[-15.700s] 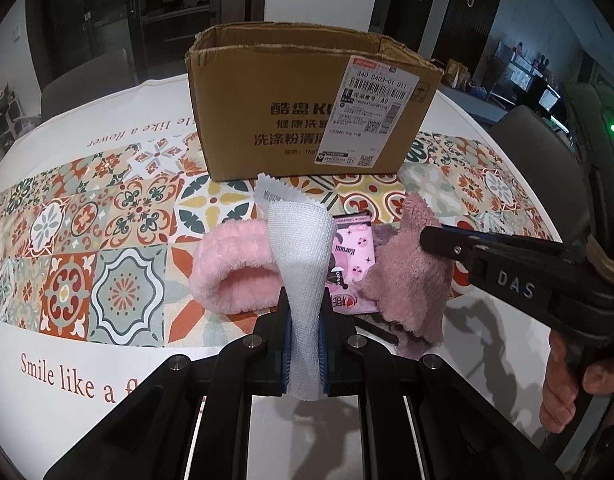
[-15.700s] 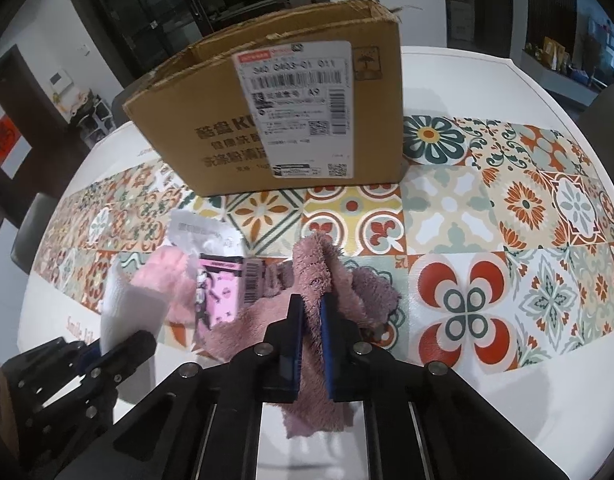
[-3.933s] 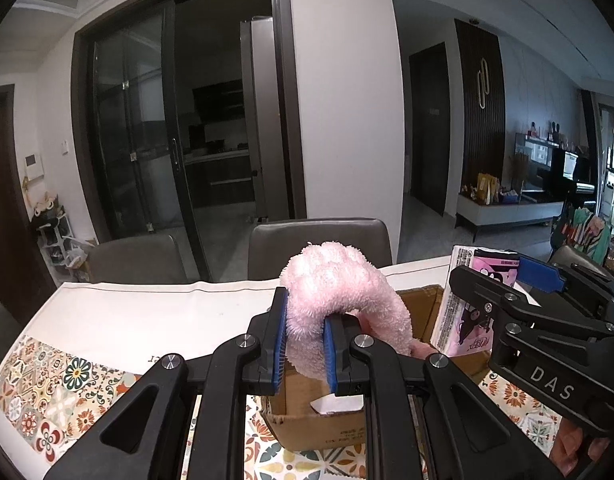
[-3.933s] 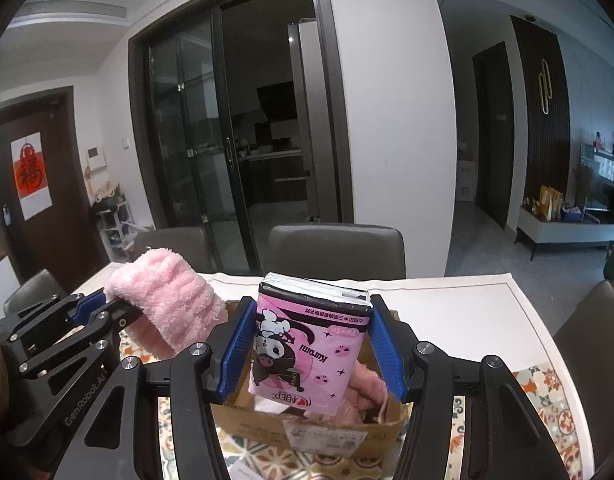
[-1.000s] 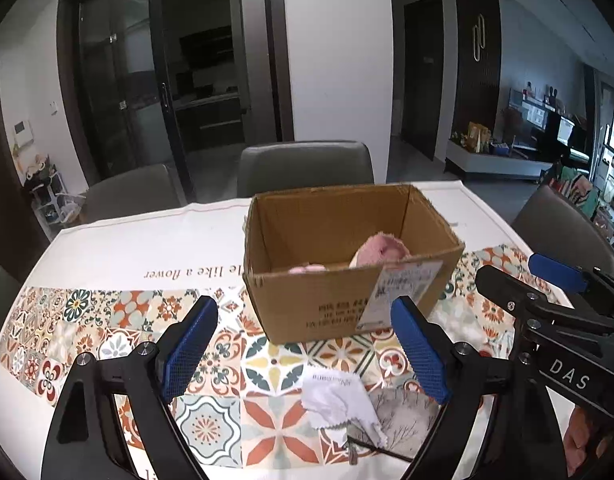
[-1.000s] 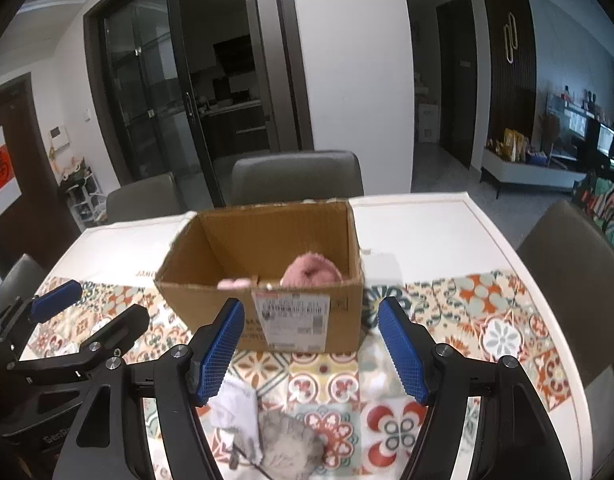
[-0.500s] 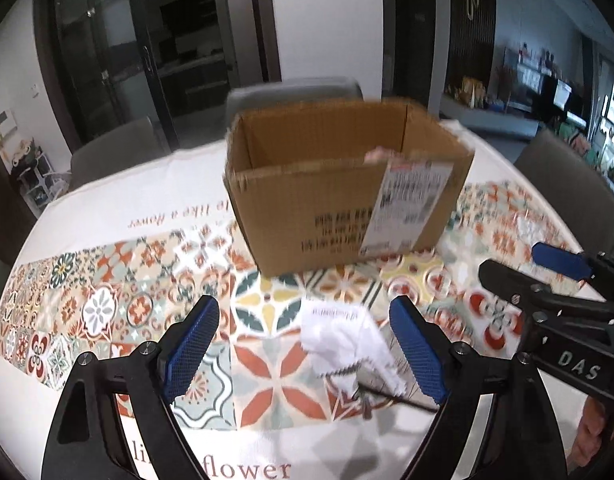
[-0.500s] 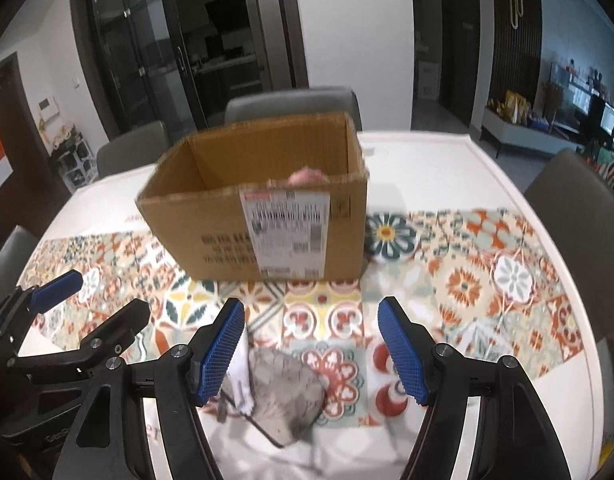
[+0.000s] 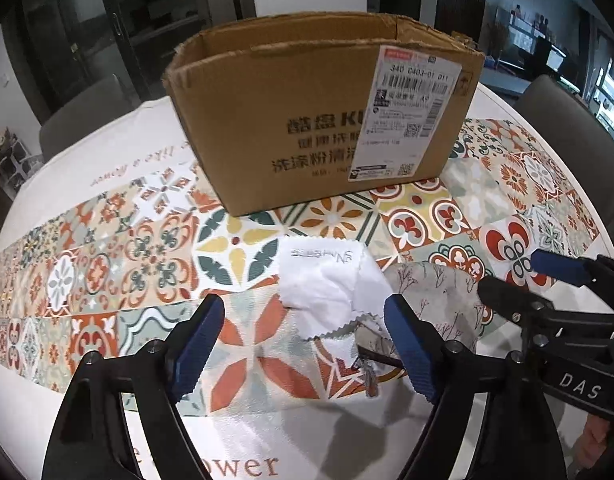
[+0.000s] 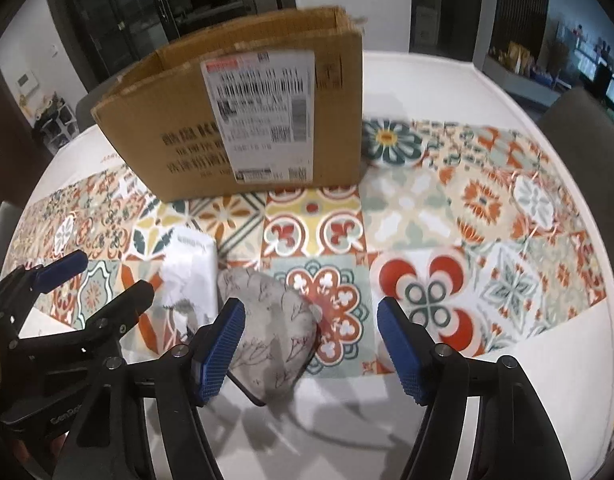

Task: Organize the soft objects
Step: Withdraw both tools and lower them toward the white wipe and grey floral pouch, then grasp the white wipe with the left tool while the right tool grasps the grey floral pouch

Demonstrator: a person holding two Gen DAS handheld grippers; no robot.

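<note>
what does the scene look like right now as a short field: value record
left hand-held gripper: open, empty, over white cloth
right hand-held gripper: open, empty, over grey pouch
white cloth: flat on tablecloth, in front of box
grey pouch: floral print, beside white cloth
cardboard box: upright, open top, contents hidden
tablecloth: patterned tiles

Left gripper [image 9: 303, 344] and right gripper [image 10: 311, 344] gape wide, empty
</note>
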